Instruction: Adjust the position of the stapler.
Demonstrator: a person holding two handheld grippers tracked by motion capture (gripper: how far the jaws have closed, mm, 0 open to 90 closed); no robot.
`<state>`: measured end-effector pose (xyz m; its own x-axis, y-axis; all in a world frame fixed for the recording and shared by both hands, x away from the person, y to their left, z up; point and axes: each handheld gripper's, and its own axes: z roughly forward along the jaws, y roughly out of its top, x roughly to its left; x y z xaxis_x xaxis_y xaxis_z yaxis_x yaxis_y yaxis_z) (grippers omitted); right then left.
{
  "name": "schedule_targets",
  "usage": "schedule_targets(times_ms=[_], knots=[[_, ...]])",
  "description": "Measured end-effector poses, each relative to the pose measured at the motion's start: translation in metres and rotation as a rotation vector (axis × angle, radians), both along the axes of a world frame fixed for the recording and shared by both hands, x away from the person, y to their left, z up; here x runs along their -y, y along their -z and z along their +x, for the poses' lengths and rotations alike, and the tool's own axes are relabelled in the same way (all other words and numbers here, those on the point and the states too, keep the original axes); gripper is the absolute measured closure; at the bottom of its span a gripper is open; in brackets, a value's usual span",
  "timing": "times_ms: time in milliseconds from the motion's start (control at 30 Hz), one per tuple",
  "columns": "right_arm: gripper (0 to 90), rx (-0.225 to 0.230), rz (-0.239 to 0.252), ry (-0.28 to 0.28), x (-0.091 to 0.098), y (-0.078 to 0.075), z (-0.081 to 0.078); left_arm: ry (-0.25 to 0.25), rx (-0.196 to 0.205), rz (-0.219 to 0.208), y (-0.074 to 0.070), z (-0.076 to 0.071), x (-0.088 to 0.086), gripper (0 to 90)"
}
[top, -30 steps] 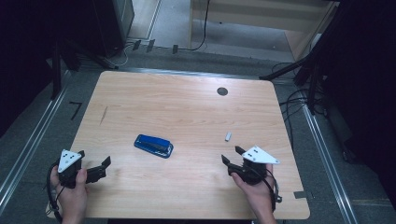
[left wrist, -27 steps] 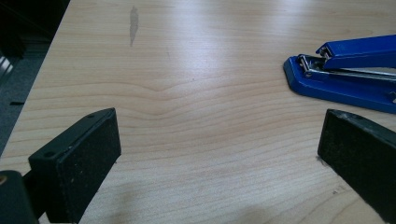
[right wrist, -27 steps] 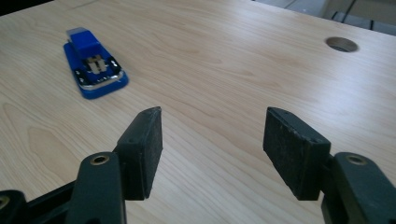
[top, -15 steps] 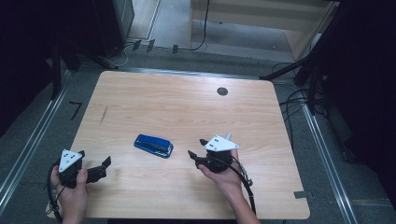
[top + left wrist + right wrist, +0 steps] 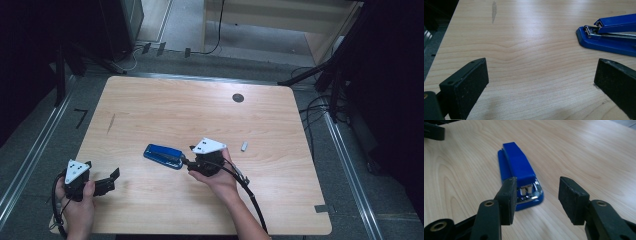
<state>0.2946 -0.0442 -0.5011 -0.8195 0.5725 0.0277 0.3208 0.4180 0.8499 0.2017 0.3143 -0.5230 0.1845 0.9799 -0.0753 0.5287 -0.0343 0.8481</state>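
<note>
A blue stapler (image 5: 162, 156) lies flat on the wooden table (image 5: 150, 110), a little left of the middle. My right gripper (image 5: 189, 163) points left at its right end. In the right gripper view the stapler (image 5: 517, 170) has its metal nose right at the tips of my right gripper (image 5: 536, 198). The jaws have just been closing but stand apart, and neither pad presses on the stapler. My left gripper (image 5: 112, 178) rests near the front left corner, wide open and holding nothing. In the left gripper view the stapler (image 5: 609, 37) lies beyond and to the right of that gripper (image 5: 541, 82).
A small grey piece (image 5: 244, 146) lies on the table to the right of the right hand. A black round grommet (image 5: 238, 98) sits in the tabletop near the far edge. Cables and dark stands surround the table on the floor.
My right hand has moved left across the table, from the right side up to the stapler's right end. Its jaws have narrowed. The left hand has stayed put.
</note>
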Motion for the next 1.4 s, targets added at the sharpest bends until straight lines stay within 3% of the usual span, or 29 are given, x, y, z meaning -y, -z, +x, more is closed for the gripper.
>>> schedule_targets(times_ms=[200, 833, 967, 1100, 1267, 1400], knots=[[52.2, -0.022, 0.006, -0.048, -0.017, 0.003, 0.008, 0.001, 0.0, 0.001, 0.0, 0.0, 0.0, 0.0], [56.7, -0.074, -0.003, -0.077, -0.047, 0.018, 0.025, 0.007, -0.007, 0.002, 0.0, 0.001, 0.0, 0.0], [57.7, -0.105, 0.015, -0.091, -0.049, 0.02, 0.03, 0.007, -0.01, 0.004, 0.0, 0.001, 0.001, 0.0], [60.0, -0.104, -0.017, -0.115, -0.056, 0.024, 0.033, 0.007, -0.01, 0.006, 0.0, 0.001, 0.001, 0.0], [62.3, -0.122, -0.012, -0.134, -0.058, 0.026, 0.035, 0.008, -0.015, 0.006, 0.0, 0.001, 0.001, 0.0], [66.8, -0.08, -0.069, -0.166, -0.06, 0.023, 0.031, 0.009, -0.017, 0.01, 0.0, 0.002, 0.001, 0.0]])
